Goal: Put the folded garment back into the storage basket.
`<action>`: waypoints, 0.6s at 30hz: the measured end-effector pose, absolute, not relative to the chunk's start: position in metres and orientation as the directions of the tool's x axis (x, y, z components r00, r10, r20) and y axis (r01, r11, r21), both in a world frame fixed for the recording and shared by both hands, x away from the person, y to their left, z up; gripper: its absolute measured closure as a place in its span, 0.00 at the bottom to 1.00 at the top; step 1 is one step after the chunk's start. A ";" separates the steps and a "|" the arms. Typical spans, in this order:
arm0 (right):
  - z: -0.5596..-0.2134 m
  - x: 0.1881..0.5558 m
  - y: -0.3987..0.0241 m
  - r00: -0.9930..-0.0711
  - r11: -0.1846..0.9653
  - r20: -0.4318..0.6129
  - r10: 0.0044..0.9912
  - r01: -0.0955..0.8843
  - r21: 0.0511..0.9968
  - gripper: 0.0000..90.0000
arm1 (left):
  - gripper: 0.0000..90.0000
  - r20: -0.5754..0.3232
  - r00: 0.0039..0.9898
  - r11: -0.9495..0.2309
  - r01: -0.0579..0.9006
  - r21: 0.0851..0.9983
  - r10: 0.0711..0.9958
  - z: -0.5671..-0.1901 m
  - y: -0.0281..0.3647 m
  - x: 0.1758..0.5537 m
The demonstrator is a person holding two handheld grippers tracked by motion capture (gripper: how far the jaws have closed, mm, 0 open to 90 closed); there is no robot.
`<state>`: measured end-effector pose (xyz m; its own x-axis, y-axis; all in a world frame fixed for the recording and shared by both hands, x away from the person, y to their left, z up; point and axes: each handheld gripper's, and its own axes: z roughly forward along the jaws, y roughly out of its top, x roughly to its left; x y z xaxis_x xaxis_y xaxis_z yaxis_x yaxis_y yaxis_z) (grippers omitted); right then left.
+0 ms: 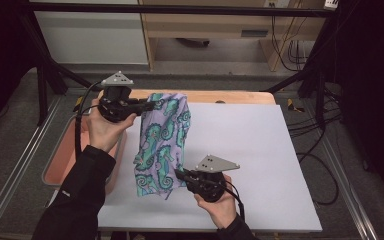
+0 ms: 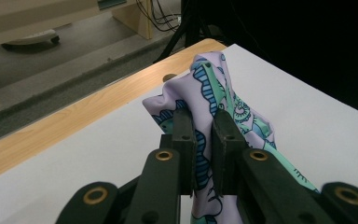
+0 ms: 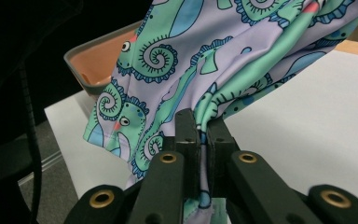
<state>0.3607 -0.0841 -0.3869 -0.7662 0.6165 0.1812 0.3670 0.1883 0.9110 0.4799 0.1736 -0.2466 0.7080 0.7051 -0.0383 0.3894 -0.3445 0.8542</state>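
Right now the seahorse-print cloth [image 1: 161,145] hangs off the table between my two grippers, a lilac fabric with teal and blue seahorses, stretched from the far left of the white sheet [image 1: 260,165] down toward the near middle, its lower edge drooping to the sheet. My left gripper [image 1: 147,105] pinches the far upper corner, jaws drawn narrow with a fold of fabric squeezed between the pads, as the left gripper view shows [image 2: 204,140]. My right gripper [image 1: 181,174] clamps the near lower edge the same way, jaws almost together on a bunched seam in the right gripper view [image 3: 203,135]. Beneath the sheet, the wooden tabletop [image 1: 230,96] shows along the far edge. Left of the cloth, an orange tray [image 1: 60,160] with a grey rim sits beside the sheet, under my left forearm.
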 end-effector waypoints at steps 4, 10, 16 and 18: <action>-0.384 0.360 -0.073 -0.774 0.179 0.180 0.607 0.354 0.918 0.97 | 0.90 -0.036 0.704 -0.344 0.390 0.854 0.709 -0.243 0.181 0.480; -0.380 0.362 -0.060 -0.782 0.170 0.170 0.599 0.332 0.928 0.97 | 0.90 -0.026 0.689 -0.341 0.390 0.855 0.724 -0.235 0.198 0.483; -0.374 0.365 -0.049 -0.791 0.166 0.161 0.590 0.314 0.935 0.97 | 0.90 -0.032 0.682 -0.326 0.389 0.862 0.731 -0.227 0.212 0.484; -0.370 0.366 -0.045 -0.795 0.165 0.158 0.586 0.308 0.937 0.96 | 0.90 -0.031 0.682 -0.327 0.389 0.861 0.731 -0.224 0.215 0.483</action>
